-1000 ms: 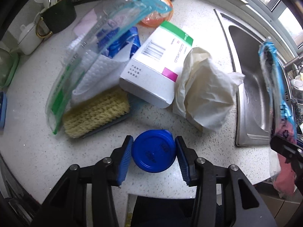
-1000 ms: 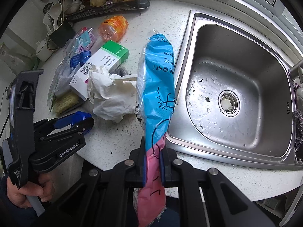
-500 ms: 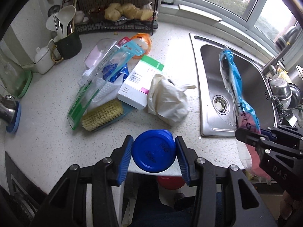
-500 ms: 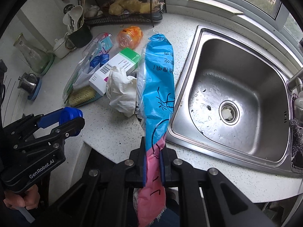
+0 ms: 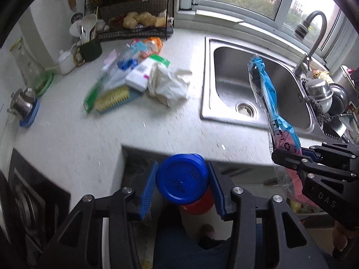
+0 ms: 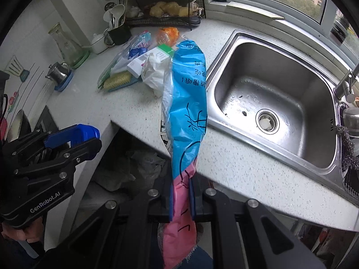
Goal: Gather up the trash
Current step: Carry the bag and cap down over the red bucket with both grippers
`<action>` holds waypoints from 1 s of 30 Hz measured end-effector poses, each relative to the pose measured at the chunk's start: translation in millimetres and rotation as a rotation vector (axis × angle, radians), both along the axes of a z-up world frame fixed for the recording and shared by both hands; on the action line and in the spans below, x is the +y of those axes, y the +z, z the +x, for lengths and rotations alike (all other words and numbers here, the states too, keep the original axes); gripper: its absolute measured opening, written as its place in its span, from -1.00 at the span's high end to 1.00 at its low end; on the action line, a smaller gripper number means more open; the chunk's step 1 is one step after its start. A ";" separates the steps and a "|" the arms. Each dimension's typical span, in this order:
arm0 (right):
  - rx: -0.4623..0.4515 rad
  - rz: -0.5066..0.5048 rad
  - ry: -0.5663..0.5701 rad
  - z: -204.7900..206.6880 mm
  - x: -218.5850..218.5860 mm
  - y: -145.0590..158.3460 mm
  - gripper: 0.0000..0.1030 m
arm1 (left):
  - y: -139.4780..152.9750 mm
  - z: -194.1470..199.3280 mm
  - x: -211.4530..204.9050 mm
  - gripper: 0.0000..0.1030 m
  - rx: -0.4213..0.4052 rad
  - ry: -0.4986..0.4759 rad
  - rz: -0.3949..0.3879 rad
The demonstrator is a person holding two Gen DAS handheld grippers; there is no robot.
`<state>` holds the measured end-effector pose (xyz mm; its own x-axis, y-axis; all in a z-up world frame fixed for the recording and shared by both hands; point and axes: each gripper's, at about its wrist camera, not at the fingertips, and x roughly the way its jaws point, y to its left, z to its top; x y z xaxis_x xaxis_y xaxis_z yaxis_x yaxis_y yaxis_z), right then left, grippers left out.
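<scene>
My left gripper (image 5: 182,185) is shut on a blue bottle cap (image 5: 182,179) and holds it off the counter's front edge, above a red-rimmed white bin (image 5: 202,215) below. My right gripper (image 6: 182,198) is shut on a blue and pink plastic wrapper (image 6: 187,103), which sticks up in front of the sink; it also shows in the left wrist view (image 5: 269,98). More trash lies on the counter: a crumpled white paper bag (image 5: 167,85), a white carton (image 5: 143,74), clear packaging (image 5: 112,76) and an orange bag (image 5: 154,43).
A yellow scrub brush (image 5: 112,99) lies by the trash pile. The steel sink (image 6: 276,103) is at right with a tap (image 5: 310,35). A wire rack (image 5: 134,24), utensil mug (image 5: 89,47), teapot and glass jug stand at the back left.
Both grippers have pulled back and away from the counter with their loads. The left gripper with the cap now hangs past the counter edge, over the bin.
</scene>
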<state>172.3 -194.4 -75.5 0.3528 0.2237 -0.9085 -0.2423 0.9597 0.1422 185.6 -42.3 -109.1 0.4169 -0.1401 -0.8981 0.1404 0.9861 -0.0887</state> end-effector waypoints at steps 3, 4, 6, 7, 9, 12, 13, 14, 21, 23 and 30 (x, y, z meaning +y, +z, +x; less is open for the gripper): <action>0.009 0.008 0.035 -31.9 -10.5 -5.7 0.82 | -4.6 -36.1 -16.0 0.17 0.010 -0.005 0.001; 0.009 0.001 0.046 -39.6 -12.1 -8.1 0.82 | -6.2 -45.8 -20.2 0.17 0.011 -0.006 0.006; 0.020 0.001 0.070 -54.2 -16.7 -15.2 0.82 | -9.6 -64.3 -28.0 0.17 0.017 -0.006 0.014; 0.032 0.003 0.076 -59.3 -19.0 -19.3 0.82 | -10.9 -72.1 -30.7 0.17 0.022 0.000 0.017; 0.064 0.007 0.081 -70.8 -23.5 -27.8 0.82 | -13.6 -86.2 -33.9 0.17 0.037 0.015 0.018; 0.086 0.008 0.106 -82.5 -25.3 -37.8 0.82 | -19.1 -101.8 -37.9 0.17 0.052 0.023 0.025; 0.090 0.004 0.112 -84.3 -25.9 -41.5 0.82 | -21.3 -104.6 -39.4 0.17 0.056 0.023 0.029; 0.095 0.002 0.114 -85.5 -25.9 -44.5 0.82 | -24.2 -106.9 -41.2 0.17 0.062 0.022 0.032; 0.160 -0.001 0.110 -88.9 -22.7 -77.9 0.82 | -57.1 -108.9 -52.7 0.17 0.124 -0.010 0.004; 0.173 -0.016 0.111 -87.2 -20.8 -90.0 0.82 | -71.8 -105.6 -54.3 0.17 0.135 -0.007 -0.004; 0.255 -0.011 0.164 -74.6 -5.1 -149.6 0.82 | -137.9 -98.8 -55.7 0.17 0.195 -0.007 -0.010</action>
